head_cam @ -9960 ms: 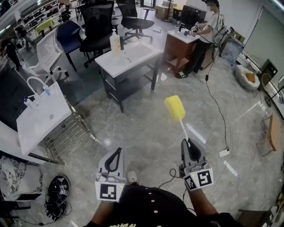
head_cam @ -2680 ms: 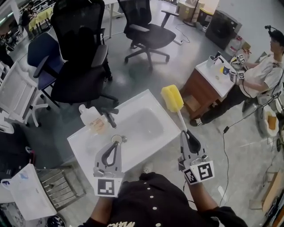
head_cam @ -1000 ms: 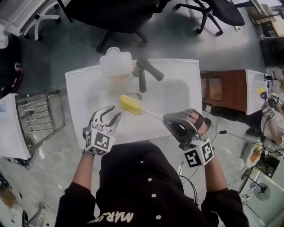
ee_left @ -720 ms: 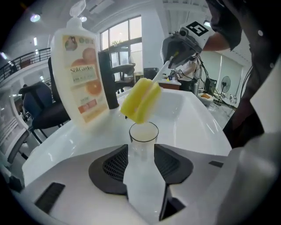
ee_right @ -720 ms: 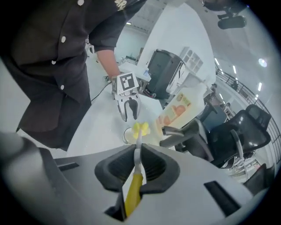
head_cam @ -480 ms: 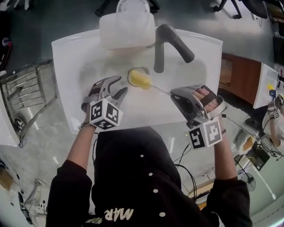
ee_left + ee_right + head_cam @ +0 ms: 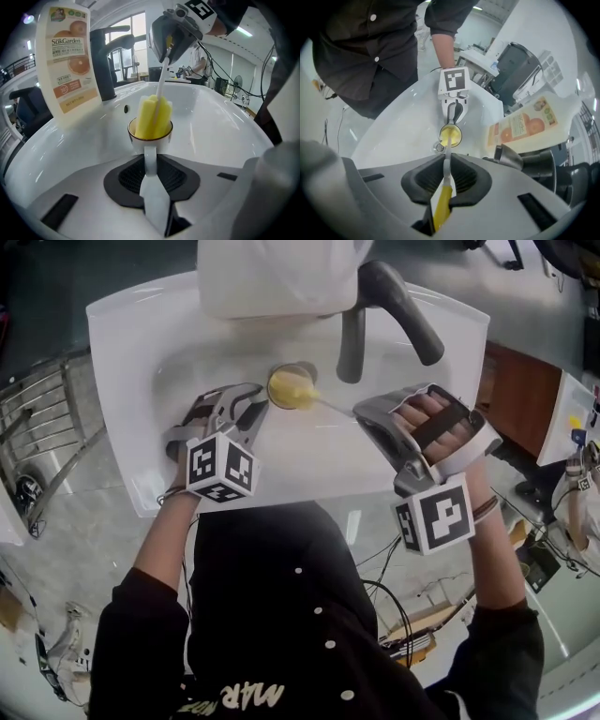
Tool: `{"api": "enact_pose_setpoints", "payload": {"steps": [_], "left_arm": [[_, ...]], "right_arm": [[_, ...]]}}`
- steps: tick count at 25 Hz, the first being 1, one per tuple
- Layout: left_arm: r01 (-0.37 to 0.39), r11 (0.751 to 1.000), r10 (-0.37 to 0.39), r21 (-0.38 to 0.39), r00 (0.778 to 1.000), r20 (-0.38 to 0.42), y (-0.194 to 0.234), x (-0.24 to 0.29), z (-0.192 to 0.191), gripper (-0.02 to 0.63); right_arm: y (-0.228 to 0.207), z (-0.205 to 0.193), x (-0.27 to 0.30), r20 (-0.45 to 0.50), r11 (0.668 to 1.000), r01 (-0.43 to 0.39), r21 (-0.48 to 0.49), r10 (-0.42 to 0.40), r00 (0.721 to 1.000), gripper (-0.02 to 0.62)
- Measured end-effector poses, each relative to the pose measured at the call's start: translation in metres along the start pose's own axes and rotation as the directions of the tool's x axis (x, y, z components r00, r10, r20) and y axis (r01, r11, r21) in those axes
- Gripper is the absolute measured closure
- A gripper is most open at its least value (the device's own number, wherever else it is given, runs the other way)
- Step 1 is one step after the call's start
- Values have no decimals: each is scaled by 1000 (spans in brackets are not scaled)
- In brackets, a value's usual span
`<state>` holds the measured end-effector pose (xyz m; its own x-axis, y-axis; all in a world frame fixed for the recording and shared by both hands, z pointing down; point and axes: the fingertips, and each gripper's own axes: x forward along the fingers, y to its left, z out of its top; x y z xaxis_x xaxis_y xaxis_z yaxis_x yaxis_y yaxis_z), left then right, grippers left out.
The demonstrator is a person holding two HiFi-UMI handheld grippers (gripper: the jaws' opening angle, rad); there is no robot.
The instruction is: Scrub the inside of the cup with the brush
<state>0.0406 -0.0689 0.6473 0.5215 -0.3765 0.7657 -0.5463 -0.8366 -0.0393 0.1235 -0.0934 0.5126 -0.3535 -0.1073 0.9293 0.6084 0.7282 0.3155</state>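
Hard strokes from the yellow sponge brush [image 7: 153, 115] pinched in the right hand-held gripper [image 7: 446, 180] could twist the white gold-rimmed cup [image 7: 137, 143] by its handle out of the left hand-held gripper [image 7: 151, 174], whose jaws have just closed on it.

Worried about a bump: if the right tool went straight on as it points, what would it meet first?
Likely the cup: the right tool points along its held brush, whose yellow head sits inside. Depth is uncertain.

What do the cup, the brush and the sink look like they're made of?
Cup: probably glazed ceramic, glossy white with a dark rim line.
Brush: matte yellow foam head, likely sponge, on a white plastic-looking stem.
Sink: glossy white, ceramic or similar, showing reflections.
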Motion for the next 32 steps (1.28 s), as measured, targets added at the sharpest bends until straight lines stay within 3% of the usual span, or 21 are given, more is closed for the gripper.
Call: {"api": "enact_pose_setpoints", "payload": {"steps": [7,10,12,15,17,19,21,24,26,29,30,32], "left_arm": [[1,1000,-1,-13,1000,-13,1,0,2,515],[-7,1000,7,-13,1000,-20,1,0,2,515],[-7,1000,7,-14,1000,-20,0,1,2,515],[-7,1000,7,-15,1000,-25,0,2,1,515],[-11,1000,11,-12,999,-30,0,3,0,516],[-13,1000,13,-5,999,-35,1,4,0,515],[-12,1000,13,2,999,-41,1,4,-1,517],[-10,1000,10,10,999,-48,0,4,-2,515],[-6,1000,6,13,999,-52,0,4,-3,515],[-2,1000,3,17,999,-54,-1,5,-4,515],[-1,1000,3,19,999,-54,-1,6,-3,515],[-1,1000,2,23,998,-55,-1,7,-3,517]], "right_arm": [[-6,22,24,-82,965,-56,-257,35,996,546],[-2,24,36,-96,962,-89,-260,66,993,546],[1,21,38,-82,980,-107,-168,94,992,546],[2,18,40,-37,991,-125,45,127,991,546],[2,16,42,-4,969,-135,207,138,990,545],[1,12,44,37,904,-151,399,149,988,543],[1,9,45,100,773,-195,604,169,980,543],[1,3,47,211,490,-276,827,184,960,543],[2,-2,49,281,268,-320,909,174,944,540],[4,-9,51,343,-47,-340,939,128,931,537],[4,-11,51,359,-175,-338,925,100,928,536],[7,-14,52,382,-484,-326,812,17,924,532]]}}
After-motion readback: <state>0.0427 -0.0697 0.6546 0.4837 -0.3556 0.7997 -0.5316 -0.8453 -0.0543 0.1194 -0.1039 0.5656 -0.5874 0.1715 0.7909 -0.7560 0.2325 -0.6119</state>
